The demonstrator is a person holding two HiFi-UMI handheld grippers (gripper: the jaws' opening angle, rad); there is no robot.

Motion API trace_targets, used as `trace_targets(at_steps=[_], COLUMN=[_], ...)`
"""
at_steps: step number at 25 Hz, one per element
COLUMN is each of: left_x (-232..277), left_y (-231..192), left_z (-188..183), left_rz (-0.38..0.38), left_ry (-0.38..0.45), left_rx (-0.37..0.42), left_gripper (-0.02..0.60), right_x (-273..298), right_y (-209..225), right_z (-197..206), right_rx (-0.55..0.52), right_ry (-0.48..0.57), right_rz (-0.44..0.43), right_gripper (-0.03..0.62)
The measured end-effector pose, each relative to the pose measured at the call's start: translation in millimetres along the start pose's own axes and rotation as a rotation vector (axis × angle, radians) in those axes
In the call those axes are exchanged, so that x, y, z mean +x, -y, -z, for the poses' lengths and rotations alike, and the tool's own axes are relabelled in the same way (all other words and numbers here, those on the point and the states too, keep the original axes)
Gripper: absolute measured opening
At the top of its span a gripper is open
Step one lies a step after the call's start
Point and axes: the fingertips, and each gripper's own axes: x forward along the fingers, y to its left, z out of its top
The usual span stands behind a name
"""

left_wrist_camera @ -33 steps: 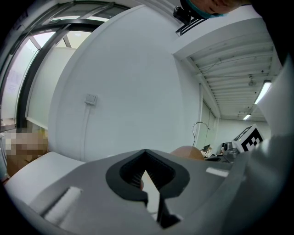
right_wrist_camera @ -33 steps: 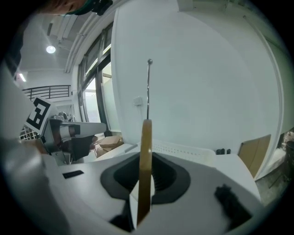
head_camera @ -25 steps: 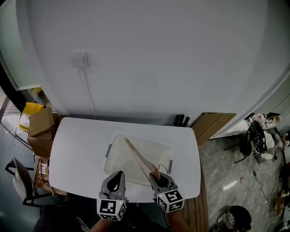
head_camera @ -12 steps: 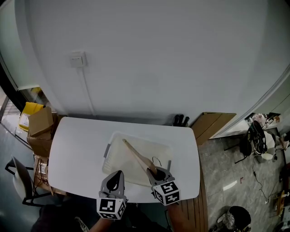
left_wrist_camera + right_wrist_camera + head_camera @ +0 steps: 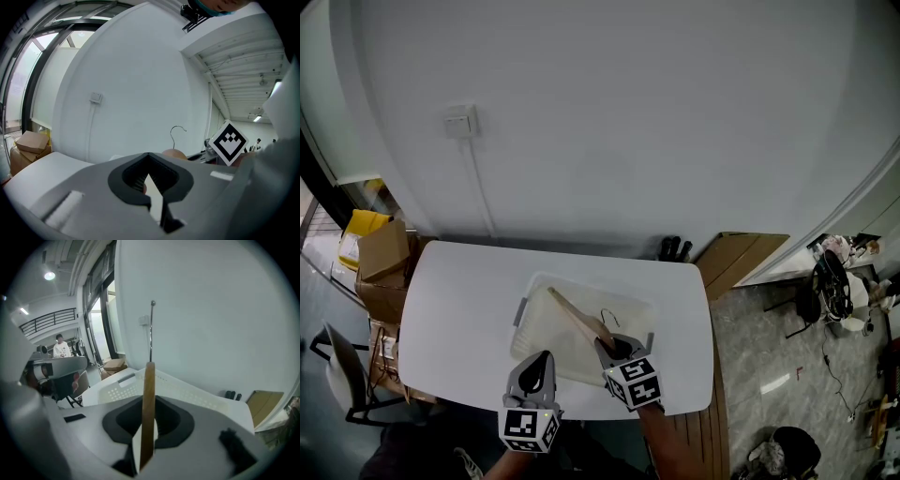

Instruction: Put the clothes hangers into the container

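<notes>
A wooden clothes hanger (image 5: 577, 319) with a metal hook (image 5: 607, 315) hangs tilted over the white perforated container (image 5: 546, 286) on the white table (image 5: 459, 319). My right gripper (image 5: 615, 348) is shut on one end of the hanger, at the container's near right corner. In the right gripper view the hanger (image 5: 148, 394) rises between the jaws, with its hook (image 5: 151, 329) above. My left gripper (image 5: 539, 362) hovers at the container's near edge, shut with nothing in it. From the left gripper view, the hook (image 5: 177, 133) shows beyond the jaws.
Cardboard boxes (image 5: 384, 255) and a chair (image 5: 342, 375) stand left of the table. A flat cardboard sheet (image 5: 741, 258) leans at the right. The white wall with a switch (image 5: 461, 122) runs right behind the table.
My right gripper has moved left and forward over the container's near edge, carrying the hanger, whose far end sank lower inside. The hook now shows. The left gripper has stayed put.
</notes>
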Motion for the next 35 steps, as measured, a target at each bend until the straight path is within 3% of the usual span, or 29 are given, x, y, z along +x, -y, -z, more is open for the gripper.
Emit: trace_targets(at_steps=[35], left_x=[10], left_y=[-44], left_z=[-7], left_rz=[-0.057], left_ry=[0.009], left_rx=[-0.034], left_gripper=[0.003], right_x=[60], right_y=[6], right_z=[23], right_rx=[-0.036], right_ry=[-0.219], right_rz=[-0.051], right_gripper=[0.058])
